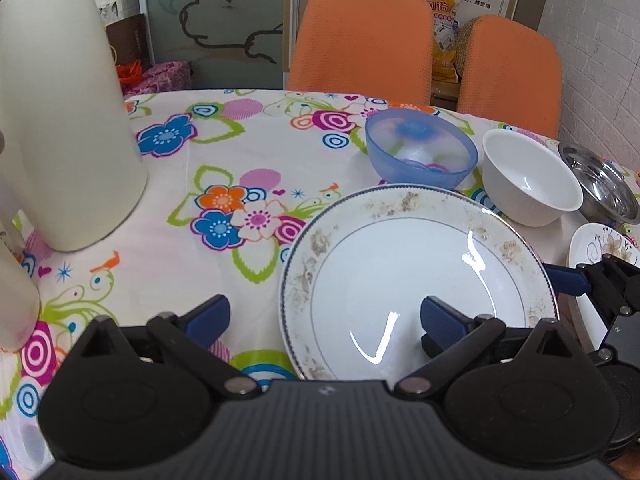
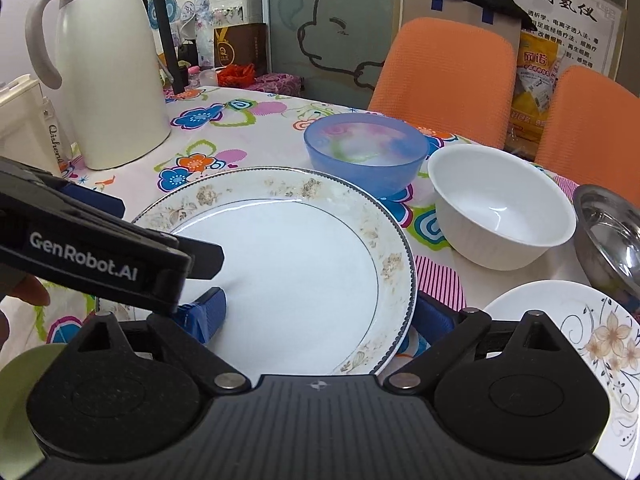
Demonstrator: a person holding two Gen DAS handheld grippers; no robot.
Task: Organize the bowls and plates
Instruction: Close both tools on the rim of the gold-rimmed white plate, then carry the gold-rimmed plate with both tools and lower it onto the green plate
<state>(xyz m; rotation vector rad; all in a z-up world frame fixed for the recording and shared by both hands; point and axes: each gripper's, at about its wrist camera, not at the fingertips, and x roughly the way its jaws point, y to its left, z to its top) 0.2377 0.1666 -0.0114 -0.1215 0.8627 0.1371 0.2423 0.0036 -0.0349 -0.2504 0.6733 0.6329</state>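
Plate (image 2: pixel 304 264): on tabletop (image 1: pixel 224 152), between jaws of both grippers. Left gripper (image 1: pixel 324 318) jaws spread, straddling left rim. Right gripper (image 2: pixel 320 316) jaws spread, straddling right rim. Behind plate: blue bowl (image 1: pixel 420 148), white bowl (image 1: pixel 528 176).

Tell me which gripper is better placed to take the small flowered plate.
Right. The small flowered plate lies just beside the right gripper; from the left gripper it sits beyond the large plate.

A flowered cloth covers the counter (image 1: pixel 248 140). Ahead of the tongs sit a rimmed plate (image 1: pixel 400 272), blue bowl (image 1: pixel 420 148), white bowl (image 1: pixel 528 176), steel bowl (image 1: pixel 604 184), flowered plate (image 2: pixel 580 344) and cream jug (image 2: pixel 108 76).
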